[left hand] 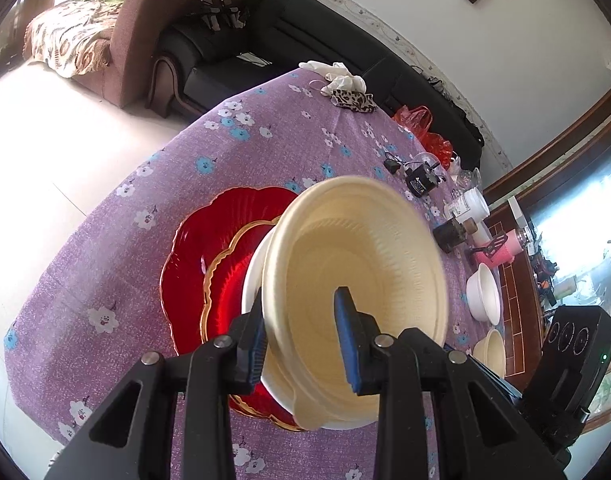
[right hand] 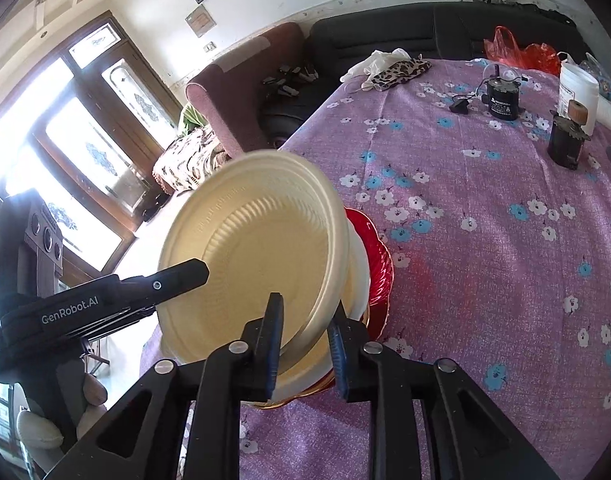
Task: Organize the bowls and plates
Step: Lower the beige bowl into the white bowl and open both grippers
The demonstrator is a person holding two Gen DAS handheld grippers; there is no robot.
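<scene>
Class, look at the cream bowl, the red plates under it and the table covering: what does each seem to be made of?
Cream bowl: probably moulded pulp or foam, disposable; matte, thin rim, pressed ribs.
Red plates: likely glass or glossy plastic; translucent, shiny, fluted, with a gold edge on the upper one.
Table covering: woven cloth, matte, purple with a printed flower pattern and soft creases.

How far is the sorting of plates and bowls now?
Done: two red plates stacked, a white bowl on them. In hand: a cream bowl, tilted over that stack, its rim between the fingers of the left gripper and right gripper. Left: two bowls at the table's far side.
</scene>
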